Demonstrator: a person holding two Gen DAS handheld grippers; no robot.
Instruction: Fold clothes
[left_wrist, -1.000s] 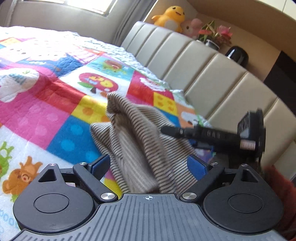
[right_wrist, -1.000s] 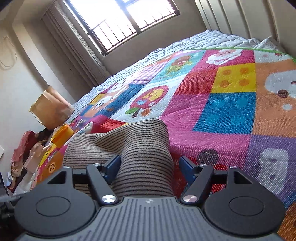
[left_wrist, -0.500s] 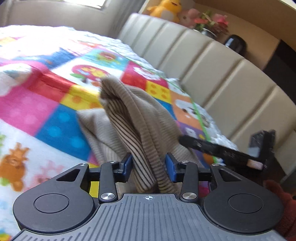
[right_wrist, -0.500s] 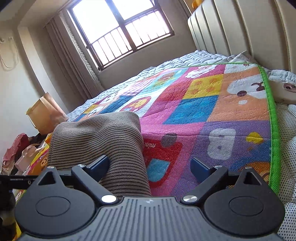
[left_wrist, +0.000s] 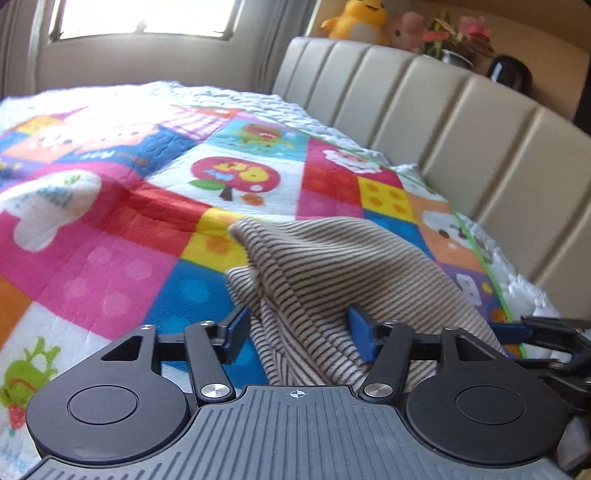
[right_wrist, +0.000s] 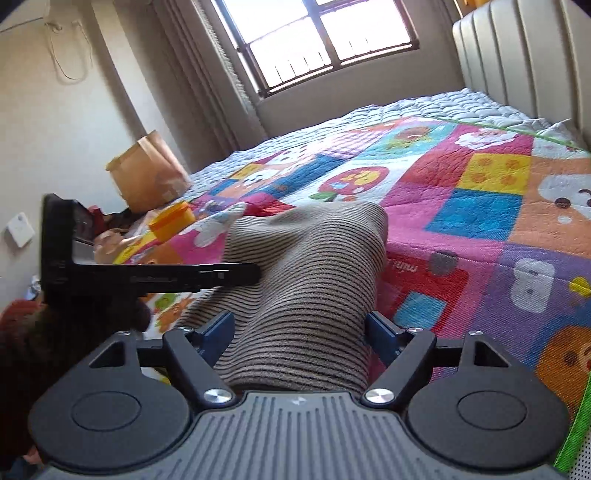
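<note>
A beige garment with thin dark stripes (left_wrist: 332, 273) lies bunched on the colourful patchwork quilt (left_wrist: 110, 229). My left gripper (left_wrist: 299, 332) is open, its blue pads on either side of a raised fold of the garment. In the right wrist view the same garment (right_wrist: 314, 288) runs up between the open pads of my right gripper (right_wrist: 301, 334). The right gripper shows at the right edge of the left wrist view (left_wrist: 546, 336). The left gripper shows as a black bar in the right wrist view (right_wrist: 147, 275), its tip at the garment's left side.
A padded beige headboard (left_wrist: 461, 110) runs along the right of the bed, with plush toys (left_wrist: 354, 22) and a plant (left_wrist: 458, 40) on the ledge behind. A brown paper bag (right_wrist: 146, 173) and clutter stand beside the bed's left side, under a window (right_wrist: 317, 40).
My left gripper closed on the garment fold half a second ago and has opened again. The right gripper stayed open around the garment, and the left gripper has come into its view.
</note>
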